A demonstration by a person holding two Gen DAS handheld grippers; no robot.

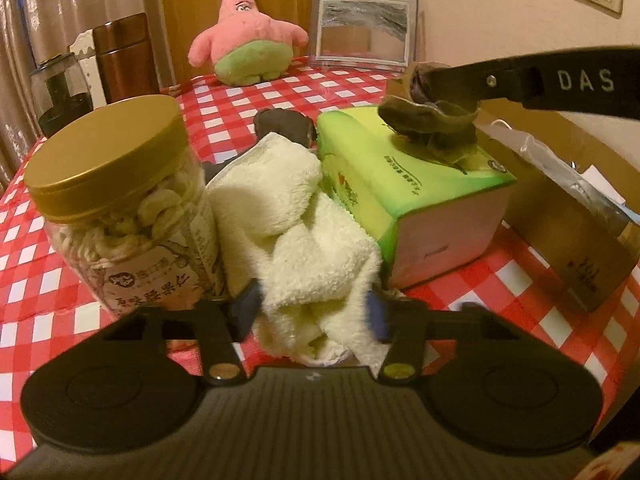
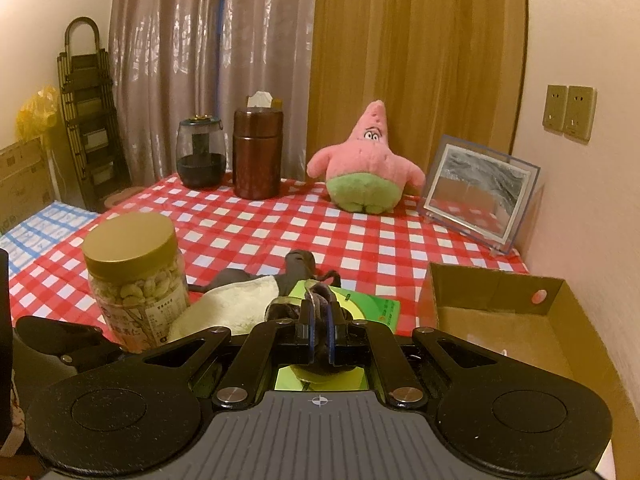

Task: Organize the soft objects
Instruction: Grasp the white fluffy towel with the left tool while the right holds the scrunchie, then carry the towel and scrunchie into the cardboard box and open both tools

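Red-and-white checked tablecloth [image 1: 280,96] covers the table, curtains and a wood panel behind. Left gripper [image 1: 316,312] is clamped on the cream terry towel [image 1: 296,216], which lies crumpled between the gold-lidded clear plastic nut jar [image 1: 120,208] and the green tissue pack [image 1: 404,184]. Right gripper [image 2: 319,332] is pinched tight on a dark olive sock-like cloth [image 1: 432,120], held just above the tissue pack.

For a good lift: judging by the bunching, take the towel straight up so its trailing folds clear the jar, then carry it toward the open brown cardboard box [image 2: 500,312] at right, likely the drop spot. Sock goes the same way.

Hard to tell: a second dark cloth [image 2: 300,268] behind the towel is half hidden. Towel's near end is cut off by the gripper body. Box contents are barely visible. Pink star-shaped plush toy [image 2: 368,160] sits far back, untouched.
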